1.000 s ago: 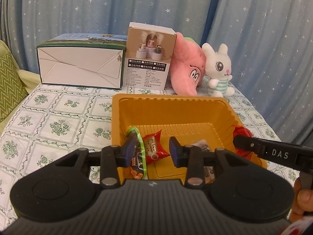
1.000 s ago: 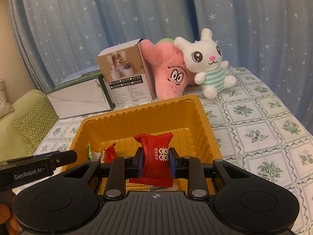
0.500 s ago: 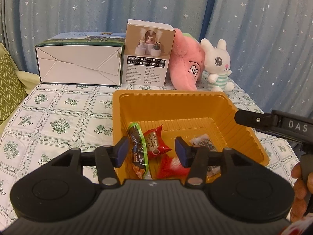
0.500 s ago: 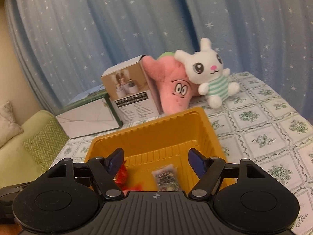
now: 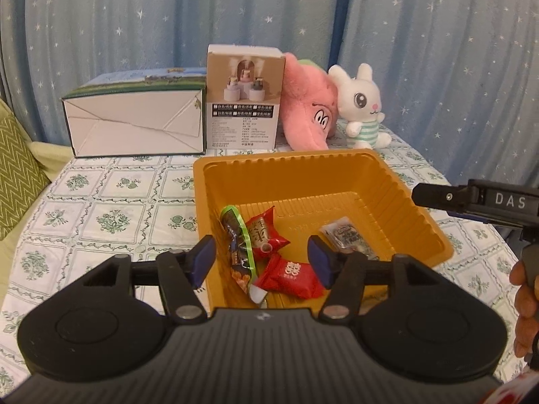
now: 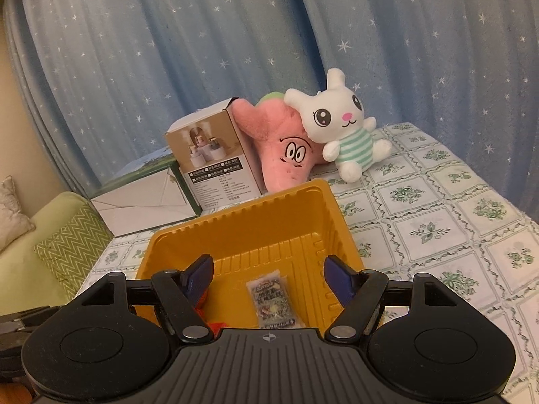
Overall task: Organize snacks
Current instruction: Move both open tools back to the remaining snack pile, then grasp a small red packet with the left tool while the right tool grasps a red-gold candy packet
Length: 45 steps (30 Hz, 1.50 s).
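1. We read "DAS" in white letters on the right gripper [image 5: 434, 196], poking in from the right edge of the left wrist view; a hand [image 5: 525, 306] shows below it
2. Writing elsewhere: white characters on the flat red packet [image 5: 291, 274], pale print on the red twisted packet [image 5: 264, 234], small black text rows on the tan product box [image 5: 244, 101]; none legible enough for us to spell out
3. Snack count in the orange tray [image 5: 337, 165]: 4 – green-edged dark packet [image 5: 237, 242], the 2 red ones, plus 1 clear sachet w/ dark print [image 5: 345, 235]
4. All 4 lie on the tray floor, near side; the reds touch each other, the green one leans by the tray's left wall, the sachet sits apart to the right
5. Left gripper [image 5: 262, 261] – jaws partway apart & opening, nothing clamped, packets below the gap
6. Right gripper's jaws in its own view stand wide, empty, sachet on the tray floor under them
7. Behind the tray: 2 boxes (tan one, white-ended box [image 5: 134, 121]), 2 plushes – pink star [image 5: 306, 114], white bunny [image 5: 362, 101]
8. Floral tablecloth [image 5: 101, 215] underneath, starry blue curtain [image 5: 168, 17] at back
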Available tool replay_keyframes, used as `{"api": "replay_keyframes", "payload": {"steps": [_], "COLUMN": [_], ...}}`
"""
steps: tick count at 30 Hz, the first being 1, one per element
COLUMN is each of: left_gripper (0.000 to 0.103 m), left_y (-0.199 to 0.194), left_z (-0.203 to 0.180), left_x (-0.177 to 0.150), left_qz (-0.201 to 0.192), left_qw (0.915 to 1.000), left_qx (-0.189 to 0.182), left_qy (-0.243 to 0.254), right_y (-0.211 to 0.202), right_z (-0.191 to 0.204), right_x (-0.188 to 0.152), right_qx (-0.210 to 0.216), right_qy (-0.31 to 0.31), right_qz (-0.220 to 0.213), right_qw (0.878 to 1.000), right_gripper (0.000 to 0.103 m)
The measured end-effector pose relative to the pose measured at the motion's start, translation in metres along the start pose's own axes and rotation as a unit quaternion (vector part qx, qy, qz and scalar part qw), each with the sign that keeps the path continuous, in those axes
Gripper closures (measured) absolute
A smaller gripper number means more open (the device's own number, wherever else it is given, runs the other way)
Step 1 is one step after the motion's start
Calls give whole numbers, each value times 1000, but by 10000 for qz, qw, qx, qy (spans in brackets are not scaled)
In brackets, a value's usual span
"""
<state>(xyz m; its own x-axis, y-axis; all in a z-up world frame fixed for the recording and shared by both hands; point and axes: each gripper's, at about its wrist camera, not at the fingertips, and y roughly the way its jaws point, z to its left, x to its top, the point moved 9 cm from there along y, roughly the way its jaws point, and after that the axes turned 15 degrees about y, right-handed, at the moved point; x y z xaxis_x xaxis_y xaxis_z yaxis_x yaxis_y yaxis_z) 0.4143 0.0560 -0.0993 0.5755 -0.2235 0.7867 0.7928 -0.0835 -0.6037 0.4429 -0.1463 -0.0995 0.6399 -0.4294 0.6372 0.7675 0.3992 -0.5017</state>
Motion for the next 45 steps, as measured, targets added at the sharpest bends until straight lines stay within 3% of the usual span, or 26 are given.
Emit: {"api": "replay_keyframes", "payload": {"steps": [7,18,30,35,41,45], "left_gripper": [29,18,18,19,35,58], "left_y": [-39,-99,-121,-117,-110,-102], "left_z": [-15,-40,-64,-76,-57,-50], "left_x": [-14,-67,-143,-153,-158,-163], "left_qz": [-111,-39,549,691,762,939], "left_qw": [9999,9998,9980,9964,9958,9938], "left_qx": [-58,-4,-304,-484,-337,-328], "left_qy": [81,187,23,92,-379,-490], "right_y": [-35,-95,-117,-115,-112,-109], "right_z": [-6,-33,-49,-46,-46,-44], "right_x": [-26,-71,-140,-148,-153,-159], "right_qx": [-107,-309,-558,-530,-570,-563], "right_qy": [-77,261,33,-5,-42,-86], "right_qz": [162,328,867,955,1043,1130], "right_qw": [9998,9986,9947,9940,9929,9920], "right_gripper": [30,30,31,31,31,31]}}
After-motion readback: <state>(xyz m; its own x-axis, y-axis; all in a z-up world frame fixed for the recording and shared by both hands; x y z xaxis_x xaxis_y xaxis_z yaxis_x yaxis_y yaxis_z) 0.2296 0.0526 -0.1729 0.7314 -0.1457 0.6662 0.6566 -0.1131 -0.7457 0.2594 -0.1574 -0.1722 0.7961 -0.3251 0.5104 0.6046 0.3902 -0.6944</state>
